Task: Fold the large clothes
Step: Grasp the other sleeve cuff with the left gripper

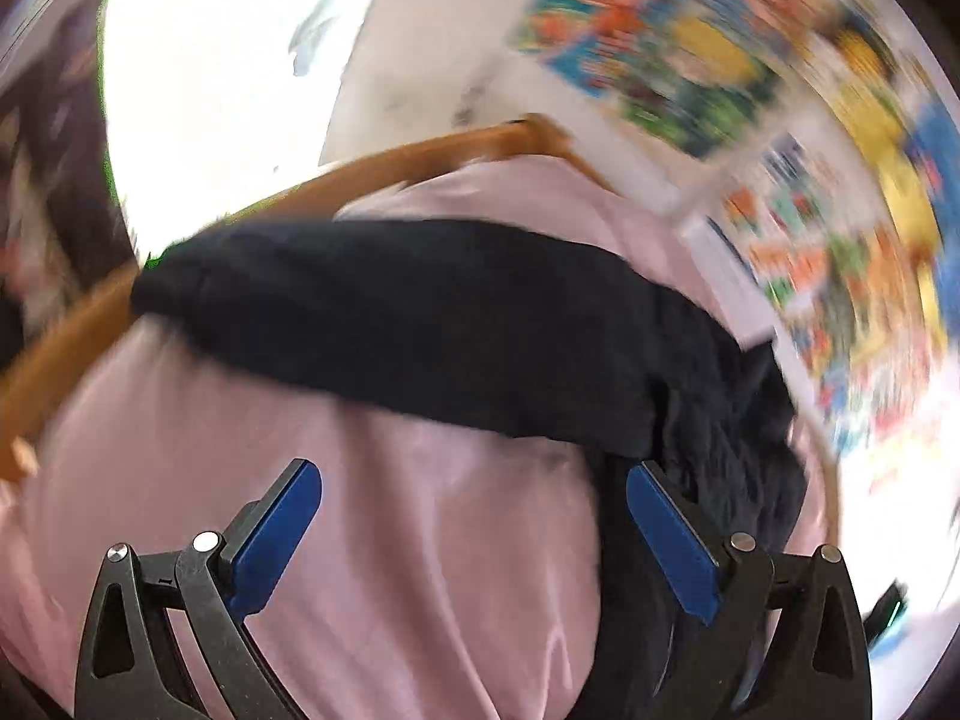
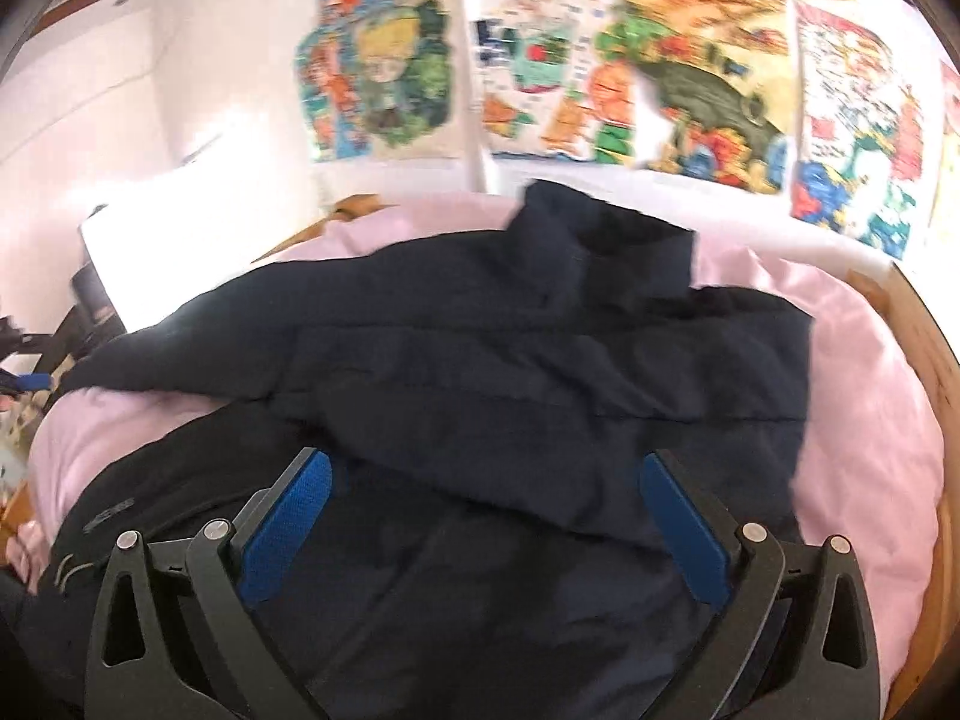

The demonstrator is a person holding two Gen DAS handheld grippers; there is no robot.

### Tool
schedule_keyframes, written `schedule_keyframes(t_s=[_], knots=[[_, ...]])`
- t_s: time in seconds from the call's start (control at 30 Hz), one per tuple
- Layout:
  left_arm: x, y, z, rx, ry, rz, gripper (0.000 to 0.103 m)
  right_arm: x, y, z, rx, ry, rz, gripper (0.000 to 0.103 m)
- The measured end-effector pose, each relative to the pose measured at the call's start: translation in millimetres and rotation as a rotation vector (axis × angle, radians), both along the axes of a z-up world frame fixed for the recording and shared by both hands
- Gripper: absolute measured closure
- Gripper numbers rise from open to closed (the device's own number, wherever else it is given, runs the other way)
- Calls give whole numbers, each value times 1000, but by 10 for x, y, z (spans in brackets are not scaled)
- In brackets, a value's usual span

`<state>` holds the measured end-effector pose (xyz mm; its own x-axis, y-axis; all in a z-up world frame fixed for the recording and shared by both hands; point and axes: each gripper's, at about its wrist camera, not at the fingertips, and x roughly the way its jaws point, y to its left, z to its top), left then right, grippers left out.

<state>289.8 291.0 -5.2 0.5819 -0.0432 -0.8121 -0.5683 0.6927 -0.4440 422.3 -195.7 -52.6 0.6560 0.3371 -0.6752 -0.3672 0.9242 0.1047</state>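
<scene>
A large dark navy garment (image 2: 540, 360) lies on a pink bedsheet (image 2: 852, 420), with one sleeve folded across its body and its collar end toward the wall. In the blurred left wrist view the same dark garment (image 1: 420, 324) stretches across the pink bedsheet (image 1: 390, 540). My left gripper (image 1: 474, 522) hangs open above the sheet, its right finger beside the garment's edge, nothing between the blue pads. My right gripper (image 2: 486, 516) stands open above the garment's lower part and holds nothing.
A wooden bed frame (image 1: 384, 162) runs along the far side of the sheet, and the same wooden bed frame (image 2: 936, 360) shows at the right. Colourful posters (image 2: 660, 78) cover the white wall behind. Dark equipment (image 2: 36, 360) stands at the left.
</scene>
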Motion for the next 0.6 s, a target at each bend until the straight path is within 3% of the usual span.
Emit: schedule_keyframes(t_s=[0.1, 0.2, 0.27, 0.37, 0.43, 0.57, 0.6], knots=[[20, 186, -361, -116, -30, 158, 0, -154, 152, 115, -25, -9, 45, 2], [45, 312, -551, -169, -53, 305, 0, -270, 250, 213, -39, -24, 64, 2], [117, 361, -588, -172, -61, 378, 0, -266, 303, 258, -42, -30, 66, 2], [225, 376, -530, -122, -83, 414, 2, -234, 317, 260, -45, -38, 65, 2], [299, 377, -481, -99, -112, 440, 21, -203, 311, 245, -47, -36, 60, 2], [321, 480, -460, -47, -35, 496, 55, -134, 256, 190, -48, -22, 31, 2], [321, 494, -470, -31, -7, 509, 68, -111, 234, 180, -52, -21, 10, 2]])
